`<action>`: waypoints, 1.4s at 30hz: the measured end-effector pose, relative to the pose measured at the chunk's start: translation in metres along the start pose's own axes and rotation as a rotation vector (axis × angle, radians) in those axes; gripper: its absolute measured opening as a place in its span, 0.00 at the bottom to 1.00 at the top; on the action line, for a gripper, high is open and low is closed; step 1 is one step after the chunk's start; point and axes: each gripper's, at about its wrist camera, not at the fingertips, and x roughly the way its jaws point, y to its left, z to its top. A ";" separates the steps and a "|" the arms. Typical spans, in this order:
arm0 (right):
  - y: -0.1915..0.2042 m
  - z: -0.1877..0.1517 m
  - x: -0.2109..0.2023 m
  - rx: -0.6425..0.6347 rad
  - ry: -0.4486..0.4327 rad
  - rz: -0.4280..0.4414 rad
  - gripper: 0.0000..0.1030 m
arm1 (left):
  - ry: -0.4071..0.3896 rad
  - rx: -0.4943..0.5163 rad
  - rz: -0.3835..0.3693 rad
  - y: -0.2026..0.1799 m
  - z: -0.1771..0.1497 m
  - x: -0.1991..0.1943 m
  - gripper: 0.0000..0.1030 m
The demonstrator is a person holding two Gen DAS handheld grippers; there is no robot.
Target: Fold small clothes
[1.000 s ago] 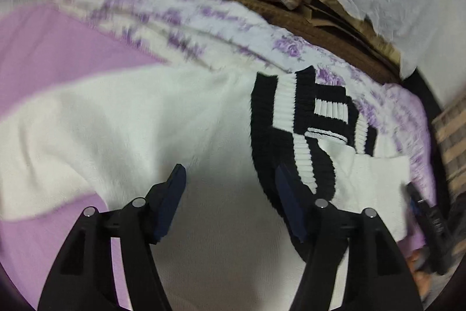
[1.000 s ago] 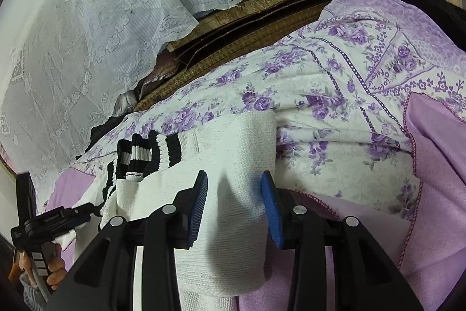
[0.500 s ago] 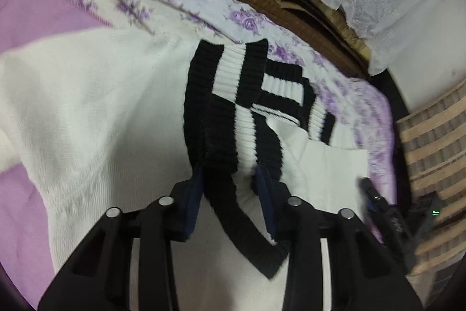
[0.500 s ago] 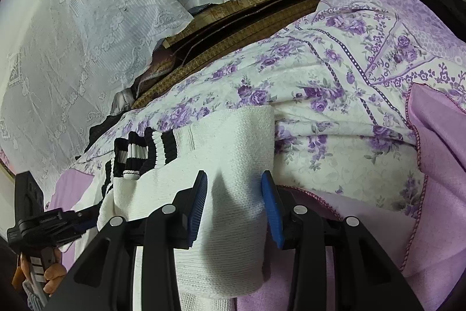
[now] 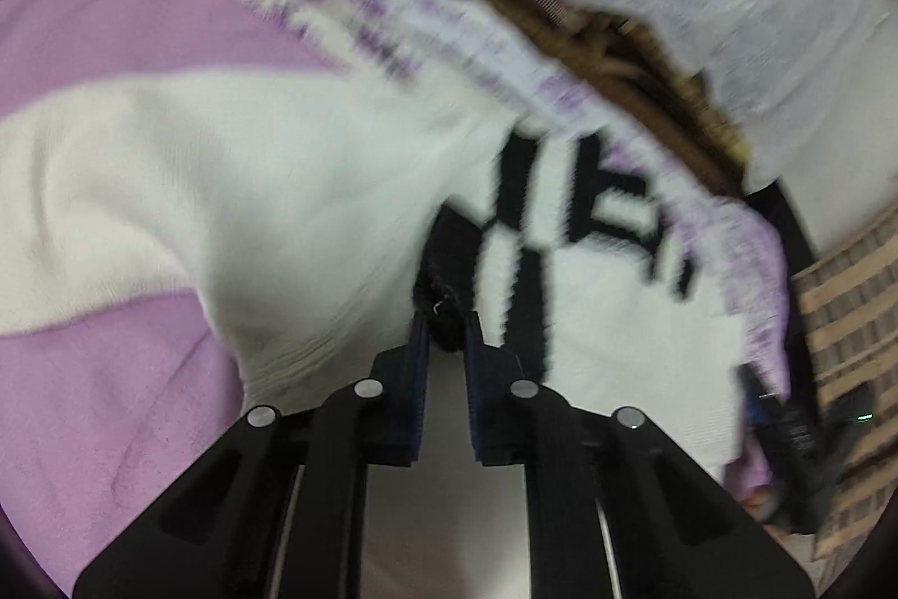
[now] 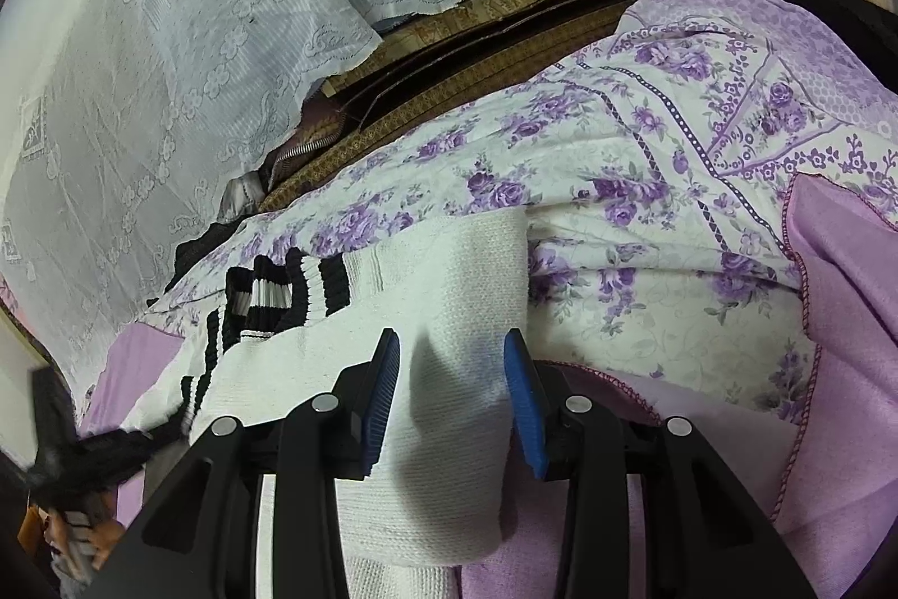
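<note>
Sweater (image 5: pixel 236 183) — black trim pinched in left gripper (image 5: pixel 446 335); right gripper (image 6: pixel 452 363) spread wide, straddling sleeve.

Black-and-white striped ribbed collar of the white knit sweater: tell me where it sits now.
In the left wrist view, the black-and-white striped ribbed collar lies right of centre, its black edge pinched in the left tongs, below the purple floral bedsheet.
</note>
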 end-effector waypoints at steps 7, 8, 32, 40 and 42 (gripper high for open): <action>-0.001 0.008 -0.009 0.013 -0.061 -0.020 0.24 | -0.119 0.107 0.065 -0.018 -0.014 -0.037 0.11; 0.002 0.012 -0.013 0.000 -0.083 -0.015 0.20 | -0.156 0.130 0.061 -0.024 -0.015 -0.047 0.11; 0.018 -0.001 0.032 -0.085 0.118 -0.045 0.21 | -0.026 0.210 0.096 -0.051 -0.013 0.003 0.38; 0.028 -0.004 0.002 -0.103 0.009 0.009 0.25 | -0.073 0.176 0.028 -0.040 -0.018 -0.018 0.43; 0.038 -0.010 0.003 -0.146 0.036 0.014 0.38 | -0.076 0.164 0.077 -0.034 -0.016 -0.016 0.54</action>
